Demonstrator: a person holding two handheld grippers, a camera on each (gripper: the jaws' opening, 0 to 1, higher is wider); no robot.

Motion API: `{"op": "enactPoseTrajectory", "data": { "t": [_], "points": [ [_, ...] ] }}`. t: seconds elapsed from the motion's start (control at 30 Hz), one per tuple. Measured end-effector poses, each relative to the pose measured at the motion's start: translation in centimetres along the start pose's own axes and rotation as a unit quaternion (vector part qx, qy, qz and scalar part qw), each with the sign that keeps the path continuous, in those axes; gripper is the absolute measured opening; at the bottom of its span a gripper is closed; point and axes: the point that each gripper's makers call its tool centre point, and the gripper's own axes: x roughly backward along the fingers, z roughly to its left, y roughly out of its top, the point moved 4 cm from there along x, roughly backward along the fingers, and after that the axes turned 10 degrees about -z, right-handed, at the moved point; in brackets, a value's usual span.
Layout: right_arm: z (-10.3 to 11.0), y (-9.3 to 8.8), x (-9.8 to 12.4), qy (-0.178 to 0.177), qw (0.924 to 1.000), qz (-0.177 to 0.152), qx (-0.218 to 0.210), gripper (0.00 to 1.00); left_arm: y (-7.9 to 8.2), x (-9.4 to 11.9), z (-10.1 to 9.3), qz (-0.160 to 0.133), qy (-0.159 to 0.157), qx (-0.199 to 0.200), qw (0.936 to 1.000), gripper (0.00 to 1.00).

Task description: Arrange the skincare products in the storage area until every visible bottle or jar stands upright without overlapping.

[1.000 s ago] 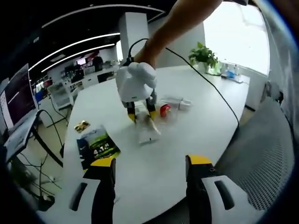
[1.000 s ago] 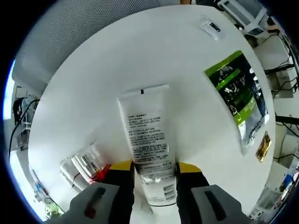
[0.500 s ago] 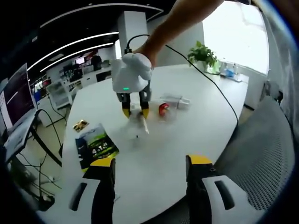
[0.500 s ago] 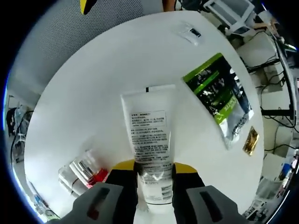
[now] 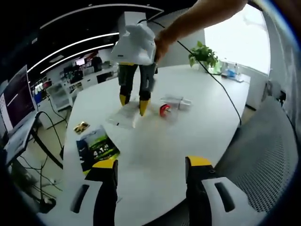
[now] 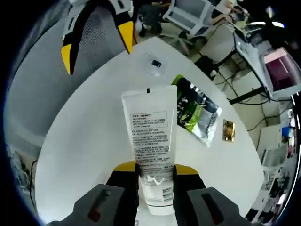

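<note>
A white squeeze tube with printed text is clamped near its cap end between the jaws of my right gripper, its flat crimped end pointing away. In the left gripper view a hand holds the right gripper above the white table, and the tube hangs blurred below its yellow tips. A red-capped item and a clear bottle lie on the table just right of it. My left gripper is open near the table's edge with nothing between its jaws, and also appears at the top left as the left gripper.
A green printed packet and a gold sachet lie on the table's left side. A small clear sachet lies near the table edge. A grey mesh chair stands at the right. A potted plant stands at the far edge.
My right gripper has risen from the table with the tube in it and tilted up. The red-capped item and clear bottle have left its view. The left gripper stayed put.
</note>
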Motion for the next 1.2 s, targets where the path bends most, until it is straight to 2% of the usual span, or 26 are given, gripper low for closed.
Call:
{"op": "enactPoseTrajectory", "data": {
  "t": [0.1, 0.2, 0.3, 0.47, 0.53, 0.77, 0.9, 1.07, 1.1, 1.17, 1.2],
  "points": [
    [0.8, 1.3, 1.2, -0.040, 0.9964, -0.048, -0.057, 0.21, 0.1, 0.0, 0.0, -0.002, 0.000, -0.002, 1.0000, 0.54],
    [1.6, 1.7, 2.0, -0.066, 0.9919, -0.060, -0.090, 0.21, 0.1, 0.0, -0.1, -0.003, -0.002, -0.004, 1.0000, 0.54],
    [3.0, 2.6, 2.8, -0.094, 0.9800, -0.099, -0.144, 0.21, 0.2, 0.1, -0.1, -0.006, -0.001, -0.006, 1.0000, 0.54],
    [5.3, 3.0, 3.7, -0.116, 0.9715, -0.110, -0.175, 0.21, 0.3, 0.1, -0.2, -0.008, -0.001, -0.009, 0.9999, 0.54],
    [5.9, 3.2, 4.0, -0.125, 0.9635, -0.119, -0.204, 0.21, 0.4, 0.0, -0.2, -0.009, -0.003, -0.009, 0.9999, 0.55],
    [7.0, 3.8, 5.5, -0.162, 0.9442, -0.151, -0.243, 0.21, 0.3, 0.0, -0.3, -0.005, -0.005, -0.010, 0.9999, 0.54],
    [7.6, 4.1, 6.6, -0.187, 0.9250, -0.178, -0.278, 0.21, 0.3, 0.0, -0.4, -0.004, -0.008, -0.010, 0.9999, 0.55],
    [9.1, 4.0, 7.7, -0.225, 0.8907, -0.215, -0.331, 0.21, 0.3, 0.0, -0.4, -0.004, -0.009, -0.011, 0.9999, 0.54],
    [9.3, 4.1, 7.9, -0.229, 0.8827, -0.224, -0.344, 0.22, 0.3, 0.0, -0.4, -0.005, -0.010, -0.010, 0.9999, 0.54],
    [10.1, 4.0, 8.1, -0.231, 0.8576, -0.247, -0.387, 0.22, 0.3, 0.0, -0.5, -0.002, -0.012, -0.011, 0.9999, 0.53],
    [10.5, 4.0, 8.3, -0.234, 0.8425, -0.265, -0.406, 0.22, 0.4, 0.0, -0.6, -0.006, -0.015, -0.011, 0.9998, 0.54]
  ]
}}
